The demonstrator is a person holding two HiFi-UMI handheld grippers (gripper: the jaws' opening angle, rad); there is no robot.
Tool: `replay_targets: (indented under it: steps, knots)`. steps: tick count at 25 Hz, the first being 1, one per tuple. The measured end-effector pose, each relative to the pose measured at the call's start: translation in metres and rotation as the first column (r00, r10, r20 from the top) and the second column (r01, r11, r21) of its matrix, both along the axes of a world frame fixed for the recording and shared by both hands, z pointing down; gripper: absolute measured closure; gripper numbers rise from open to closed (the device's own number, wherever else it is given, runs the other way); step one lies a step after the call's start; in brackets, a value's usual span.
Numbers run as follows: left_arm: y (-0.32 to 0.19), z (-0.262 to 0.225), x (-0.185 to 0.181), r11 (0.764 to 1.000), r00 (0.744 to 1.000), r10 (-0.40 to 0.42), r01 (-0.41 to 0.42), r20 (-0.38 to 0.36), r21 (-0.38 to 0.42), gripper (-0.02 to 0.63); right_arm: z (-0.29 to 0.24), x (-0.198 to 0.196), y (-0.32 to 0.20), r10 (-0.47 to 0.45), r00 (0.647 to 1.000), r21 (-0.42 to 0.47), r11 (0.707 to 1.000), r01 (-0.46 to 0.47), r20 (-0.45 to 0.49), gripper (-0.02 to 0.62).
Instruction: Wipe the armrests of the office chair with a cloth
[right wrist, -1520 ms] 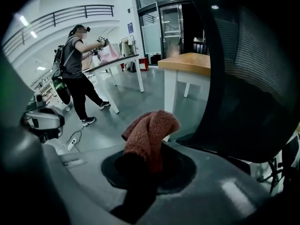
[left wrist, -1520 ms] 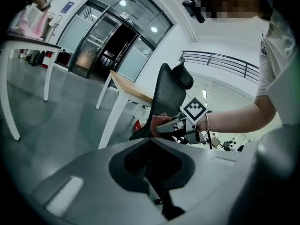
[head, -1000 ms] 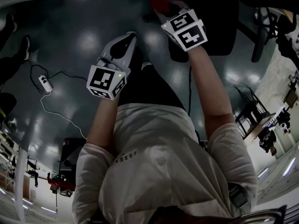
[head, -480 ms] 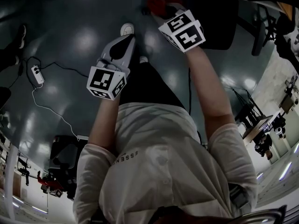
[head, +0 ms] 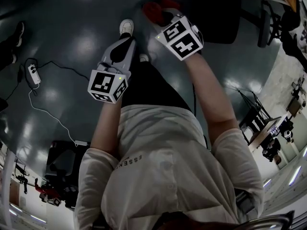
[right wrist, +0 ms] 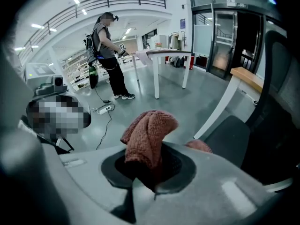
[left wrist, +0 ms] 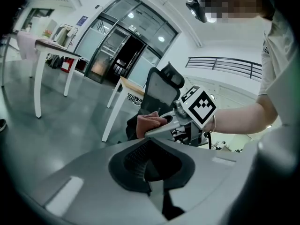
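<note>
A reddish-brown cloth sticks up, bunched, from my right gripper, which is shut on it. In the head view that cloth shows red at the top, ahead of the right gripper's marker cube, beside the black office chair. The chair's seat and backrest lie to the right in the right gripper view; no armrest is clearly seen. My left gripper is shut with nothing in it, and hangs lower left, away from the chair. The left gripper view shows the right gripper with the cloth before the chair.
A white table and a wooden-topped desk stand near the chair. Another person stands further back by a power strip and its cable on the glossy floor. A white shoe shows below the grippers.
My right gripper has shifted a little to the left with the cloth. The left gripper has hardly moved. A white shoe has come into the head view.
</note>
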State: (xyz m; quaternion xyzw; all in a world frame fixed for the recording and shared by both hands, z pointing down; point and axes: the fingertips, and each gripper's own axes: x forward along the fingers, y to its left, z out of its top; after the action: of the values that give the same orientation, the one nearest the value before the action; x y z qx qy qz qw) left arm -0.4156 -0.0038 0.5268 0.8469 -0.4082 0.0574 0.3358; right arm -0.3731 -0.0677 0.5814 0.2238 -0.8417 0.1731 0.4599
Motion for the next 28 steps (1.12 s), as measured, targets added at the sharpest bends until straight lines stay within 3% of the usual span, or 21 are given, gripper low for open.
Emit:
replay_targets:
  steps: [9,13,18,23,28]
  knots:
    - [0.029,-0.005,0.005,1.000,1.000,0.012,-0.012,0.011,0.025,0.591,0.008,0.010,0.058,0.001,1.000,-0.010,1.000,-0.001,-0.016,0.543]
    - [0.031,-0.018,0.002,0.998,0.999,0.024,-0.026,0.029,0.055,0.591,0.001,0.014,0.078,0.067,0.997,-0.039,0.997,-0.065,0.044,0.543]
    - [0.022,-0.056,-0.004,0.992,0.998,0.029,-0.035,0.055,0.122,0.591,-0.042,0.028,0.084,0.192,0.973,0.008,0.981,-0.194,0.126,0.543]
    - [0.001,-0.106,0.017,0.970,0.994,0.082,-0.097,0.075,0.221,0.591,-0.102,0.070,0.079,0.339,0.908,0.054,0.931,-0.362,0.247,0.543]
    - [-0.012,-0.139,0.068,0.931,0.978,0.197,-0.210,0.076,0.299,0.591,-0.149,0.148,0.087,0.479,0.818,0.141,0.829,-0.541,0.318,0.543]
